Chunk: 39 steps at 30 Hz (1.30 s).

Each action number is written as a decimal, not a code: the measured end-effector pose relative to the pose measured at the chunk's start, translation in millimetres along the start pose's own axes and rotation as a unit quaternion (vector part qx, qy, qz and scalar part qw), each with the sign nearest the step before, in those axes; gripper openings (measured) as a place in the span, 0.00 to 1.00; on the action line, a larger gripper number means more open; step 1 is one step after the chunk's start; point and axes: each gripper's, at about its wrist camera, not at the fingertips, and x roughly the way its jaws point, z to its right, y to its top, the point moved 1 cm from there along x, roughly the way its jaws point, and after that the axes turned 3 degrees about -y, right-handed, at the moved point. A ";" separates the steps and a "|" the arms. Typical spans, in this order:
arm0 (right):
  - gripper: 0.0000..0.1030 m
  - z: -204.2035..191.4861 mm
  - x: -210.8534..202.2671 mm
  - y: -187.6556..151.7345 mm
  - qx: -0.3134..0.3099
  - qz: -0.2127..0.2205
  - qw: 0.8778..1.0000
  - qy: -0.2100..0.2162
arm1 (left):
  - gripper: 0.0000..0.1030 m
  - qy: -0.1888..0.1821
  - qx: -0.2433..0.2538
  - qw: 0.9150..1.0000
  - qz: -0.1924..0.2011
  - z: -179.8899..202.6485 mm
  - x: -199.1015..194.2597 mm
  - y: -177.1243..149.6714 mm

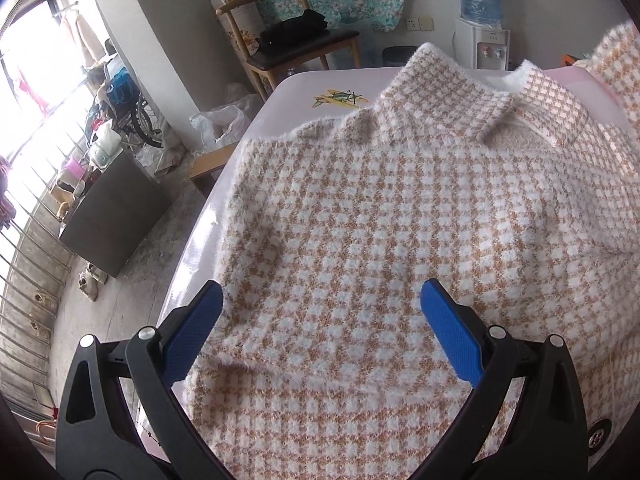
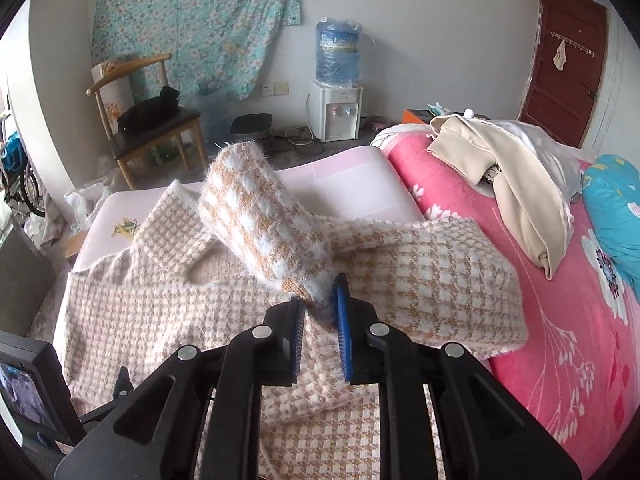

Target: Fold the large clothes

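A fuzzy orange-and-white checked sweater [image 1: 380,220] lies spread flat on a pale pink table [image 1: 304,84], collar [image 1: 452,108] at the far end. My left gripper [image 1: 322,288] hovers open over the sweater's lower body, its blue pads [image 1: 452,332] wide apart with nothing between them. In the right wrist view the sweater [image 2: 140,312] fills the near table. My right gripper [image 2: 319,294] is shut on the cuff end of one sleeve [image 2: 256,216]. The sleeve is lifted and arches up over the chest.
A pink floral blanket [image 2: 540,320] with a beige garment [image 2: 512,176] borders the table on the right. Behind stand a wooden chair [image 2: 160,128] and a water dispenser [image 2: 336,108]. A dark cabinet [image 1: 116,216] stands on the floor left of the table.
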 end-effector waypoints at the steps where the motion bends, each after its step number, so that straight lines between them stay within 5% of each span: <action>1: 0.16 2.0 2.7 -2.3 0.009 -0.002 1.000 0.005 | 0.93 -0.001 -0.004 1.000 0.001 -1.2 -0.6 1.1; 5: 0.17 0.6 11.6 -11.6 0.014 -0.027 0.999 0.013 | 0.93 -0.005 -0.007 1.000 -0.001 1.0 -2.5 3.1; 9: 0.18 -23.6 17.3 -29.8 -0.059 -0.030 0.998 -0.015 | 0.93 -0.004 -0.001 1.000 0.000 8.2 -4.7 1.6; 12: 0.39 -46.7 20.7 -51.3 -0.144 -0.014 0.989 -0.040 | 0.93 -0.011 0.004 1.000 -0.003 11.5 -5.1 -0.3; 13: 0.62 -53.6 19.0 -60.6 -0.177 0.001 0.983 -0.042 | 0.93 -0.010 0.011 1.000 -0.001 12.4 -6.0 -1.3; 14: 0.74 -58.8 14.5 -69.9 -0.208 0.022 0.977 -0.048 | 0.93 -0.010 0.021 1.000 0.006 13.5 -8.3 -2.7; 17: 0.75 -66.4 3.4 -95.6 -0.286 0.052 0.956 -0.041 | 0.93 -0.018 0.059 0.998 0.019 15.9 -14.7 -10.6; 20: 0.75 -53.3 -12.9 -105.6 -0.303 0.071 0.950 -0.012 | 0.93 -0.049 0.064 0.997 0.021 6.2 -19.2 -17.4; 25: 0.82 -8.7 -48.8 -99.8 -0.257 0.086 0.959 0.081 | 0.93 -0.156 -0.006 0.988 0.013 -26.2 -27.6 -13.7; 28: 0.88 21.6 -53.1 -96.9 -0.197 0.053 0.969 0.136 | 0.93 -0.212 -0.013 0.977 0.031 -30.7 -43.2 -4.7; 34: 0.88 66.0 -20.1 -111.0 -0.052 -0.044 0.974 0.216 | 0.93 -0.357 -0.016 0.933 0.038 -0.2 -60.2 31.6; 39: 0.88 91.6 4.0 -130.6 0.019 -0.055 0.967 0.249 | 0.92 -0.402 0.016 0.915 0.009 56.0 -50.5 50.1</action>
